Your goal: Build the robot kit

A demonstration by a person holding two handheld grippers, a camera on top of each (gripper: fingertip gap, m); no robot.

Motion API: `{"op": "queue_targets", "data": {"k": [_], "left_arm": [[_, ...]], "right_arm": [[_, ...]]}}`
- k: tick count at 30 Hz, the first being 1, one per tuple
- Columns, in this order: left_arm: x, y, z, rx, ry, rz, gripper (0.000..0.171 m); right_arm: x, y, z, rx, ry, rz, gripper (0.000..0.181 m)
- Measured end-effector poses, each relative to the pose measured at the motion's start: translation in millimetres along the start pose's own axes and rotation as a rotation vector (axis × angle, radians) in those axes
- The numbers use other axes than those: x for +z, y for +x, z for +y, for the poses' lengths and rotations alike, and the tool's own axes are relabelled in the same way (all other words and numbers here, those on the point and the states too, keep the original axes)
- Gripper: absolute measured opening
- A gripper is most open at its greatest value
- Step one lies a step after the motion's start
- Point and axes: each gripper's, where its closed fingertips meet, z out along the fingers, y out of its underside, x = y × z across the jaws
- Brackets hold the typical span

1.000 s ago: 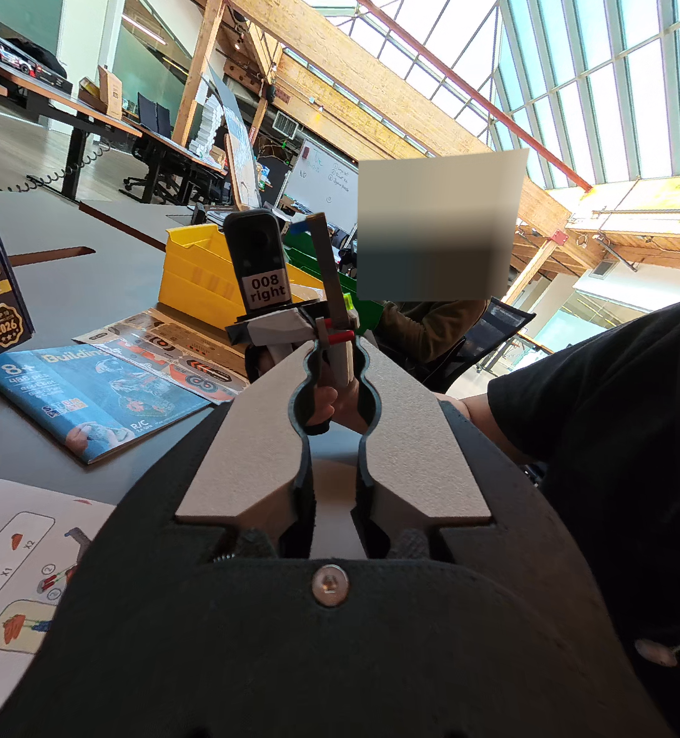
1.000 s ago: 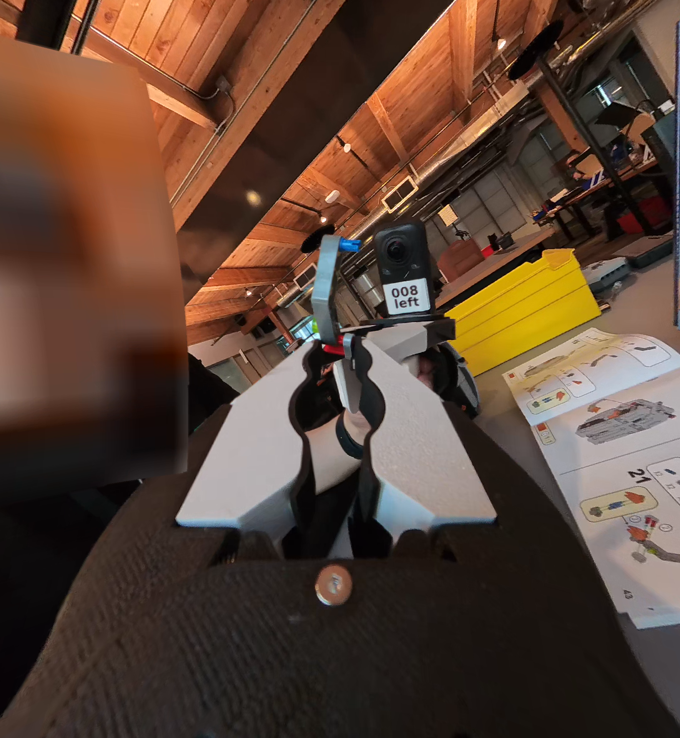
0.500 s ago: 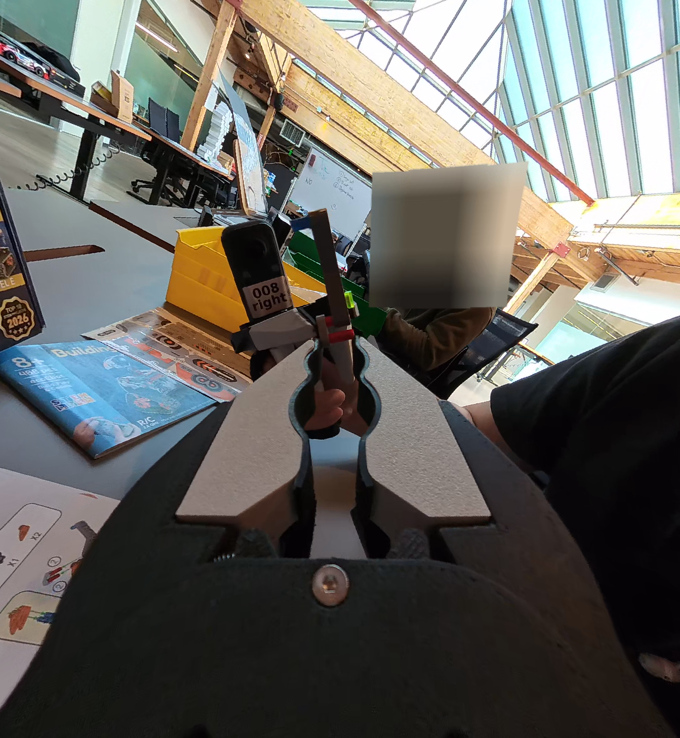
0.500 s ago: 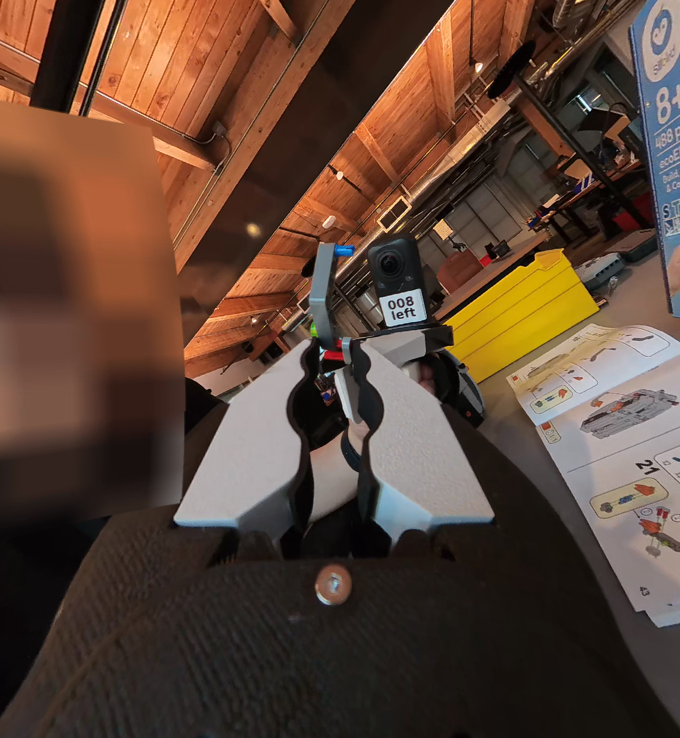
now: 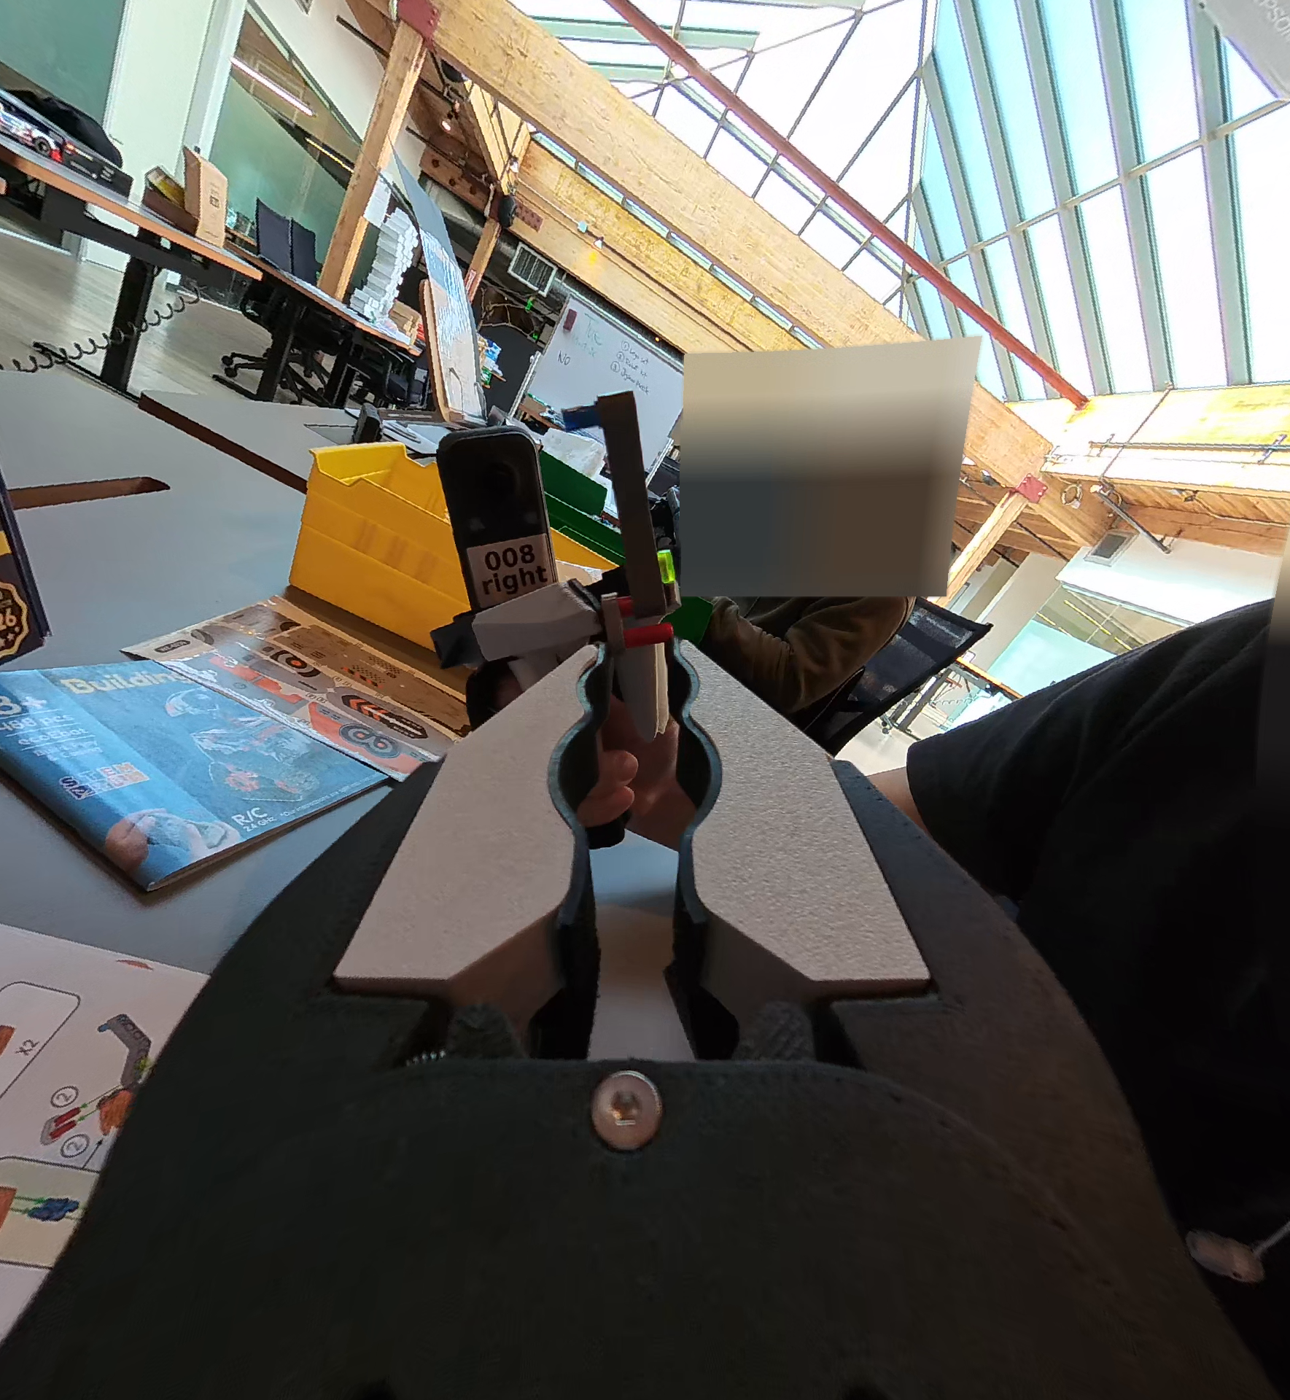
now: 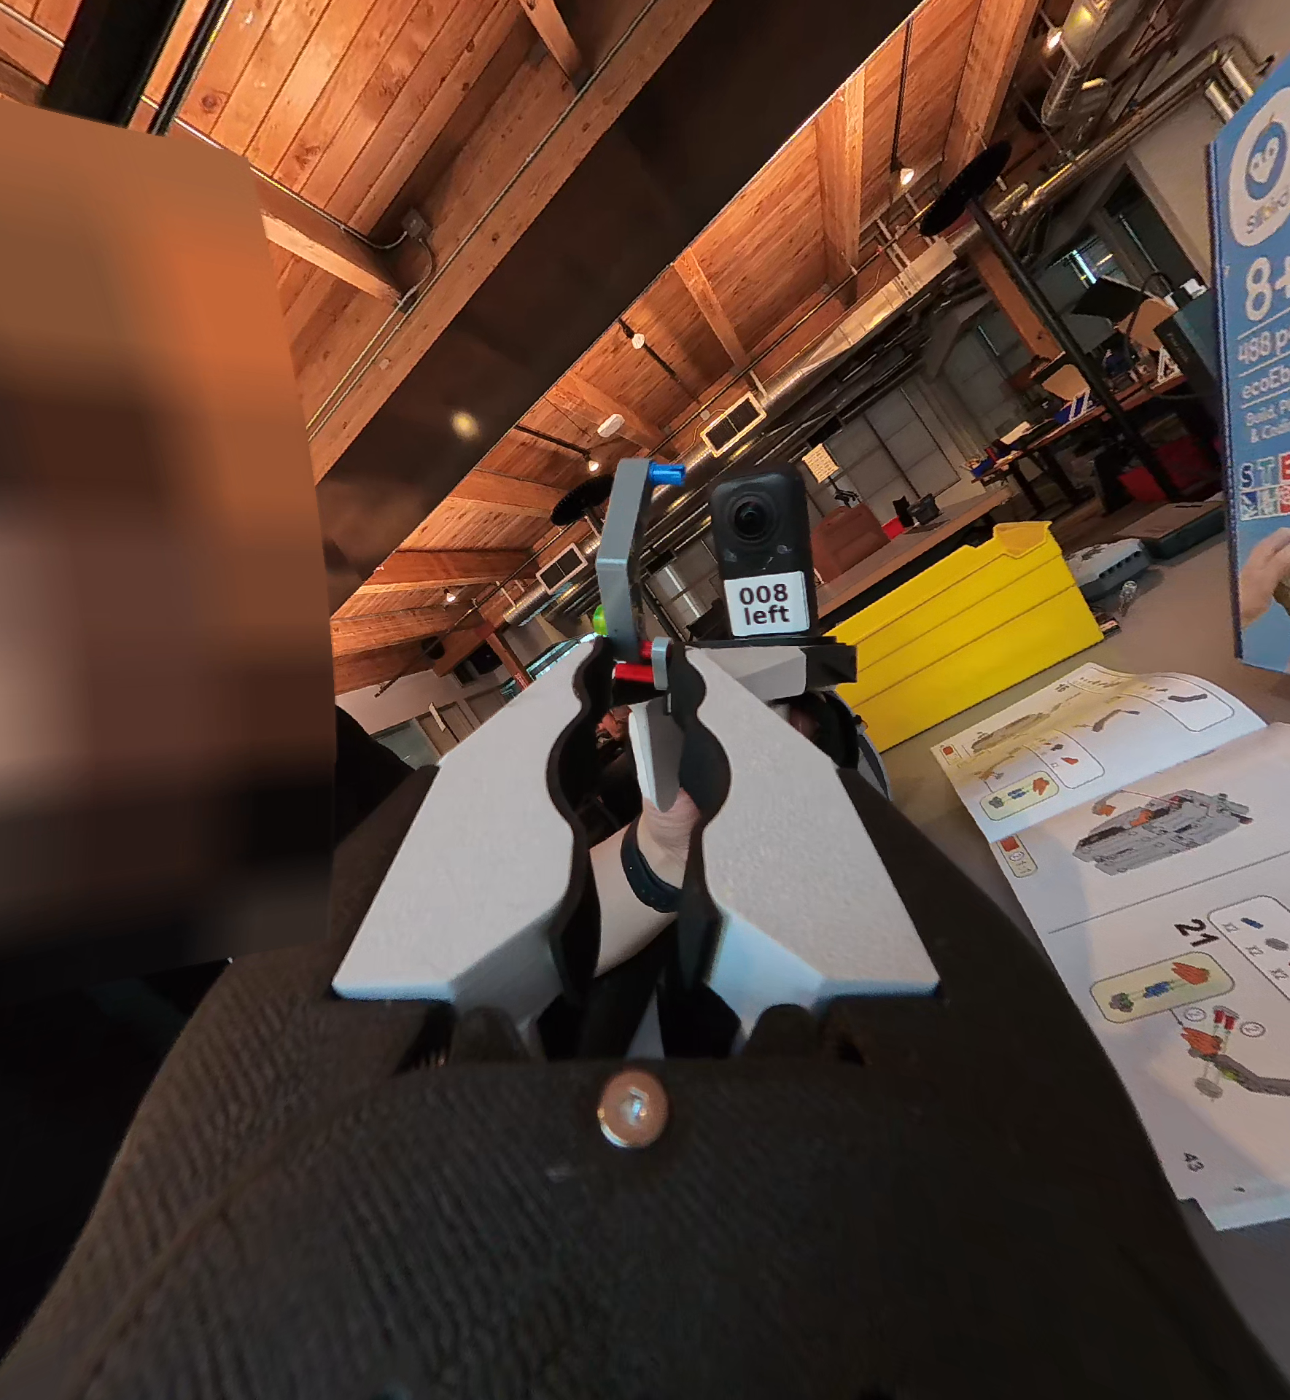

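A small toy-brick assembly hangs in the air between my two grippers, which face each other tip to tip. It is a bent grey beam (image 5: 630, 492) with a blue pin (image 5: 579, 415) at its top, a green pin (image 5: 666, 564) on its side and red pins (image 5: 645, 632) at its foot. My left gripper (image 5: 638, 655) is shut on the foot of the assembly. My right gripper (image 6: 638, 667) is shut on the same foot from the other side, where the beam (image 6: 621, 545) and red pins (image 6: 630, 672) show. The exact contact is hidden by the fingers.
On the grey table are a yellow bin (image 5: 369, 530), a blue booklet (image 5: 157, 757), a sticker sheet (image 5: 308, 667) and an open instruction booklet (image 6: 1157, 871). A blue box (image 6: 1278, 379) stands at the right. A seated person (image 5: 793, 651) is behind, and a black sleeve (image 5: 1119, 757) is close by. Only a small space, under 4 cm, lies between the two pairs of fingers.
Both grippers have stayed closed on the assembly. The pair has turned slightly, so the blue box shows more in the right wrist view.
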Motion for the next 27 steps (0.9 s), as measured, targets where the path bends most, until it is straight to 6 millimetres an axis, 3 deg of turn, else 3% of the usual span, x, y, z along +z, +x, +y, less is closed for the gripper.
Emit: {"op": "queue_targets", "data": {"k": [2, 3, 9, 13, 18, 27], "left_arm": [[0.1, 0.2, 0.3, -0.003, -0.002, 0.001, 0.011], [-0.2, -1.3, 2.0, -0.002, -0.012, -0.008, 0.000], [0.9, 3.6, 3.7, -0.036, -0.003, 0.062, 0.000], [-9.5, -8.5, 0.6, -0.032, -0.019, -0.002, 0.020], [-16.0, -6.3, -12.4, -0.041, 0.043, -0.007, 0.021], [-7.1, -9.4, -3.1, -0.064, 0.015, -0.016, 0.021]], "right_arm": [[0.2, -1.0, -0.2, -0.005, 0.001, -0.004, 0.015], [1.0, -2.7, -0.1, -0.002, 0.000, -0.013, 0.015], [0.2, -9.9, -4.6, -0.024, 0.008, -0.034, 0.016], [-12.1, -7.5, -13.0, -0.021, 0.012, -0.014, 0.016], [-6.5, -1.1, -0.4, -0.025, -0.051, 0.011, 0.016], [-5.3, 6.6, 5.5, -0.027, -0.078, 0.047, 0.015]]}}
